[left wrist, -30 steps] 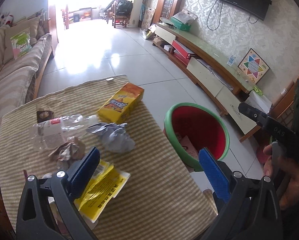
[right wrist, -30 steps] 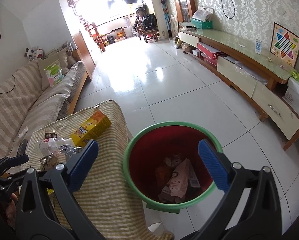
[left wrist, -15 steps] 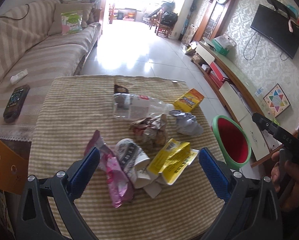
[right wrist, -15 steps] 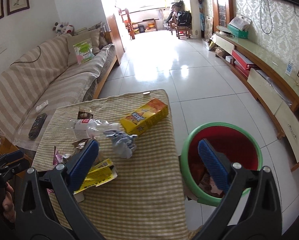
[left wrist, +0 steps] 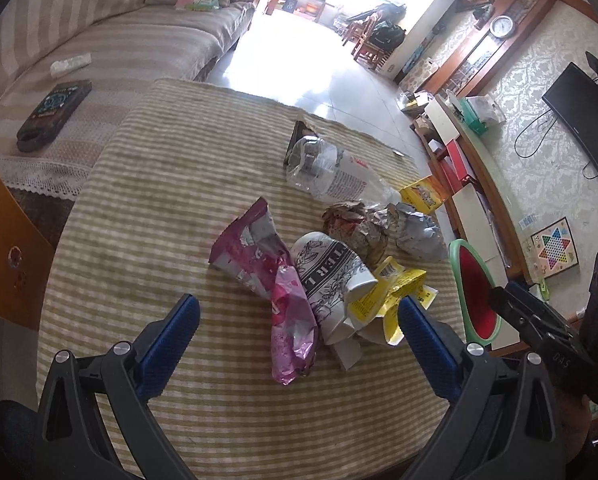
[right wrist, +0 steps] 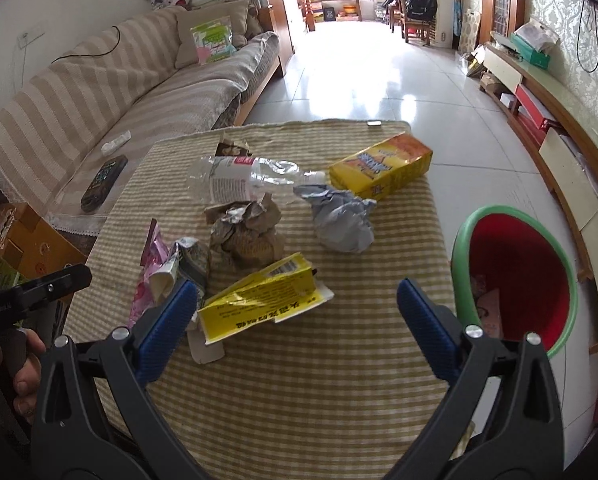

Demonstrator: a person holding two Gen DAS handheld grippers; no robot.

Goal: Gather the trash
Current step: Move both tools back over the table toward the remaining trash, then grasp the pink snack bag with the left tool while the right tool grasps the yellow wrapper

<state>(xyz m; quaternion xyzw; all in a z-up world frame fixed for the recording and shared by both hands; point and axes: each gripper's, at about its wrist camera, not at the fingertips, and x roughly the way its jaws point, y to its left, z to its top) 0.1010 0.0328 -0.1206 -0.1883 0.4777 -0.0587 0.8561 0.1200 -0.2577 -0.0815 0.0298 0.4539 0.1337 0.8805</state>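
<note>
Living room, striped-cloth bench (right wrist: pixel 339 380) strewn with trash: pink wrapper (left wrist: pixel 287 312), yellow packet (right wrist: pixel 259 296), clear bottle (right wrist: pixel 243 178). Red bin (right wrist: pixel 519 272) right. Left gripper (left wrist: pixel 297 328), right gripper (right wrist: pixel 297 314): jaws spread, empty.

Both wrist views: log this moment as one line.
left gripper: open, empty | right gripper: open, empty | crumpled trash on striped tablecloth | red bin with green rim: beside table

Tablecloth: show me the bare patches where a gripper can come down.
Bare striped cloth lies sofa-side of the pink wrapper, and along the near edge below the yellow packet. Crowded: the middle, from the plastic bottle to the yellow box.
</note>
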